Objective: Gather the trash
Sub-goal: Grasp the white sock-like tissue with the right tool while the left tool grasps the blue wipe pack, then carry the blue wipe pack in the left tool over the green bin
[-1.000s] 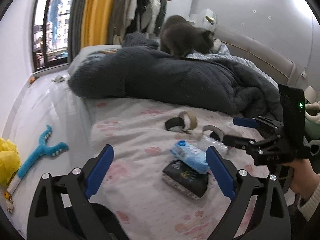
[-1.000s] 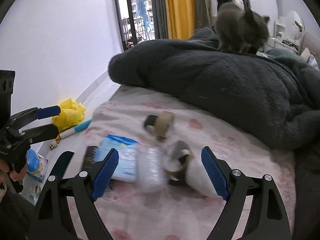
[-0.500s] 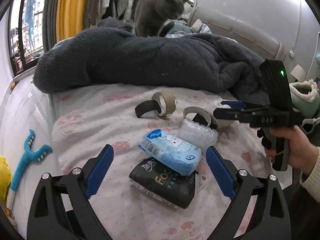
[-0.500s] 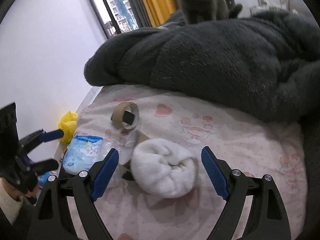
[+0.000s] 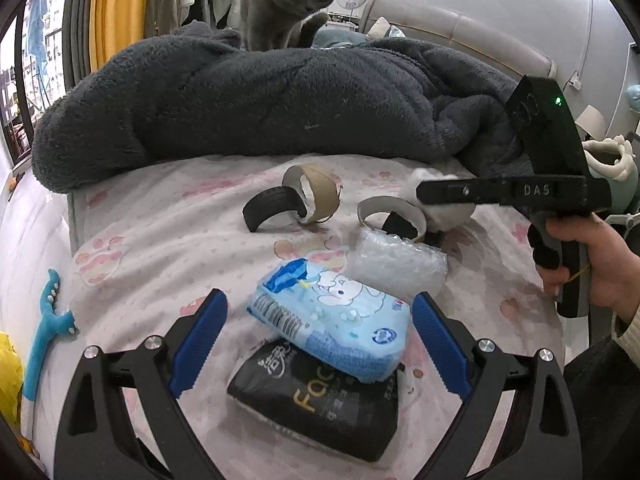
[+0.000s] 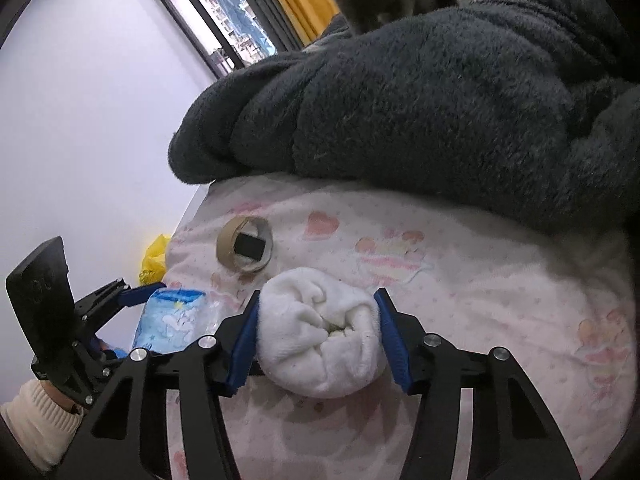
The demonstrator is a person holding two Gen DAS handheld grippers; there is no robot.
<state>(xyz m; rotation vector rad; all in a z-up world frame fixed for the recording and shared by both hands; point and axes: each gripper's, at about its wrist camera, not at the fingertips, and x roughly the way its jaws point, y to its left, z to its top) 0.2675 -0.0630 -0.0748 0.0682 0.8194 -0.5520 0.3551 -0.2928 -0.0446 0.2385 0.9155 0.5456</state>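
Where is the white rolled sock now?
In the right wrist view the white rolled sock lies low in the centre on the pink bedsheet, between the right tongs, below the cardboard tape roll.

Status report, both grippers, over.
Right gripper shut on rolled white sock. Left gripper open, over blue tissue pack. Grey cat watching from blanket.

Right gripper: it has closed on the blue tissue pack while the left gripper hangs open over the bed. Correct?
Not quite. In the right wrist view the right gripper is closed on the rolled white sock, not the blue tissue pack, which lies on the black pack. The left gripper is open, as you say.
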